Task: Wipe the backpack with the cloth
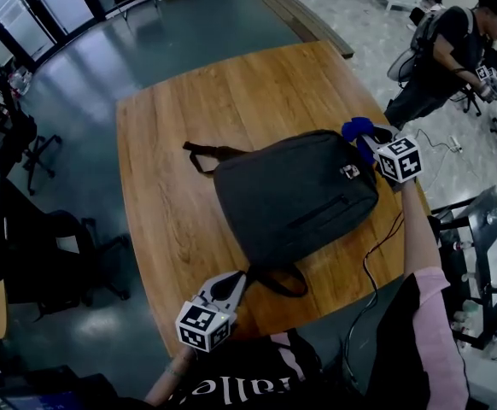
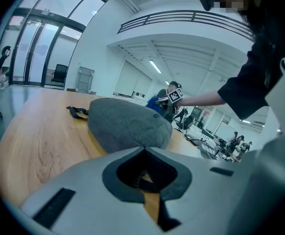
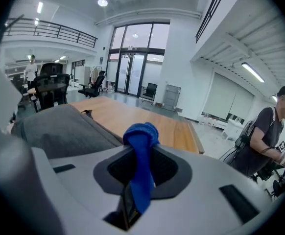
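Two grippers on show, one busy, one idle. The right gripper [image 3: 142, 151] has its jaws clamped on the blue cloth [image 3: 141, 133], which bunches up above the tips, close by the backpack's [image 1: 295, 196] right corner near the table's [image 1: 172, 143] right edge. The dark grey backpack lies flat across the middle of the wooden table, straps [image 1: 204, 152] trailing off to the left. The left gripper [image 1: 236, 282] sits low by the near edge, jaws pressed together on nothing, just beside the backpack's carry loop [image 1: 278, 282].
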